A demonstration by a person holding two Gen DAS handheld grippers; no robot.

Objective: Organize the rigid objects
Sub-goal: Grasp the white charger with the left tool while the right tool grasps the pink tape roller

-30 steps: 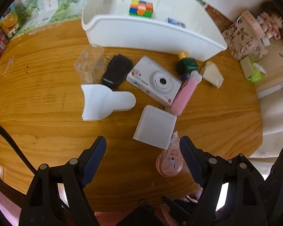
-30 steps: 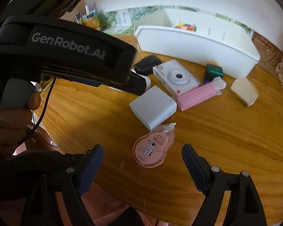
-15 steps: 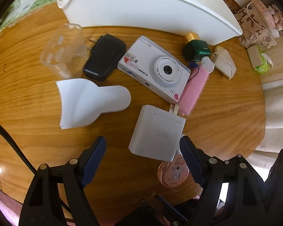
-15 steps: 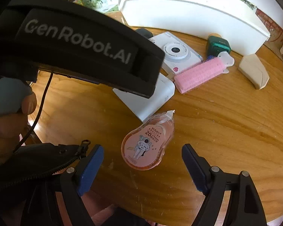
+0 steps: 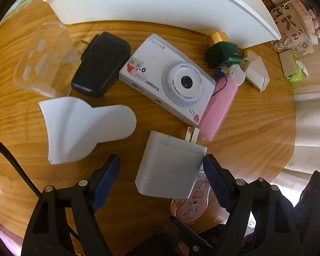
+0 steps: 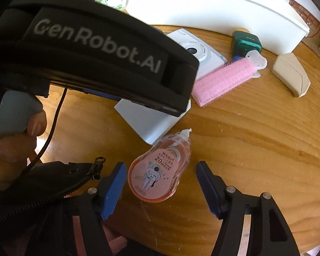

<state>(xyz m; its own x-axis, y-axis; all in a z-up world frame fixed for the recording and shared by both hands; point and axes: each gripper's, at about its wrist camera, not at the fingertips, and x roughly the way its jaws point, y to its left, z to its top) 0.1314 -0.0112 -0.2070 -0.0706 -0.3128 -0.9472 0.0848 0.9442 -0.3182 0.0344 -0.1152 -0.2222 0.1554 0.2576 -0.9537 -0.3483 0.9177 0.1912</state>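
Note:
A white plug-in charger block (image 5: 170,166) lies on the wooden table (image 5: 21,115), between the fingers of my left gripper (image 5: 162,179). That gripper is open: its right pad is close to the block's edge and its left pad stands well apart. A pink correction tape dispenser (image 6: 157,170) lies flat between the fingers of my right gripper (image 6: 161,183). Its jaws are closing, with a gap still showing on both sides of the dispenser. The tape dispenser (image 5: 192,207) also peeks out from under the charger's lower right corner.
Behind the charger lie a white toy camera (image 5: 168,79), a black adapter (image 5: 100,64), a clear case (image 5: 42,57), a white scoop-shaped piece (image 5: 81,128), a pink hair roller (image 5: 219,106), a green bottle (image 5: 221,51) and a beige wedge (image 5: 256,72). A white bin (image 5: 160,4) stands at the back. The table edge (image 6: 266,245) is near.
Both grippers have come down closer to the table. The left one now straddles the white charger. The right jaws have narrowed around the pink tape dispenser.

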